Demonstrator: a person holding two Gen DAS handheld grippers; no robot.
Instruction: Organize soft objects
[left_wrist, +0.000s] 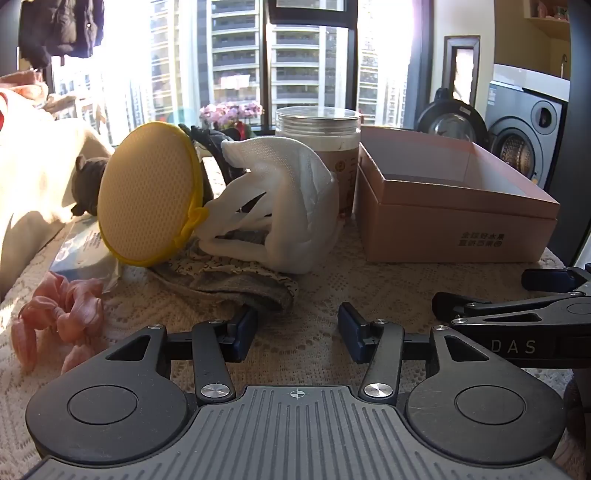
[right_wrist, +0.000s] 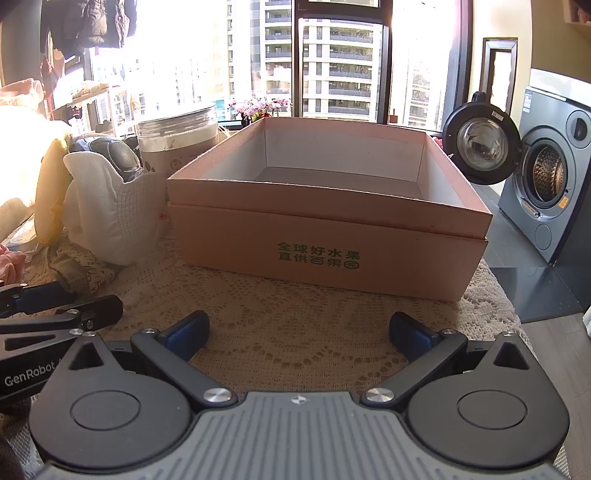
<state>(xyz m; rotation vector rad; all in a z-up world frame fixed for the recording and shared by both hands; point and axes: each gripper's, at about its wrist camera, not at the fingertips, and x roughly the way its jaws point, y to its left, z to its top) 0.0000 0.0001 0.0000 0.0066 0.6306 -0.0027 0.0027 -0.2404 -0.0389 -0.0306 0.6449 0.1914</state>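
Far left on the lace-covered surface (left_wrist: 325, 291) lies a pink scrunchie (left_wrist: 55, 314), crumpled beside a blue-and-white packet (left_wrist: 79, 247). Just right of it a round yellow mesh pad (left_wrist: 147, 192) stands tilted on its edge, with a small dark plush toy (left_wrist: 86, 182) behind it. Under the pad's lower edge a grey patterned cloth (left_wrist: 236, 277) is spread flat, reaching toward the left tongs (left_wrist: 297, 330). Those tongs sit low over the lace with their blue tips parted and nothing between them; the left tip is right at the grey cloth's near edge, though I cannot tell if it touches.

Next comes a white net-like bag (left_wrist: 280, 206), slumped in a heap against the yellow pad and leaning on a clear plastic jar (left_wrist: 319, 147) with a brown label behind it.

To the right of the jar stands a pink cardboard box (right_wrist: 332, 236), open at the top, printed with green characters on its near side, its inside bare as far as I can see. The right tongs (right_wrist: 299, 332) hover low over the lace in front of that box, spread wide and holding nothing. The two tools lie close together, side by side.

Beyond the box, at the far right, a grey washing machine (right_wrist: 550, 184) stands on the floor with its round door (right_wrist: 480, 144) swung open.
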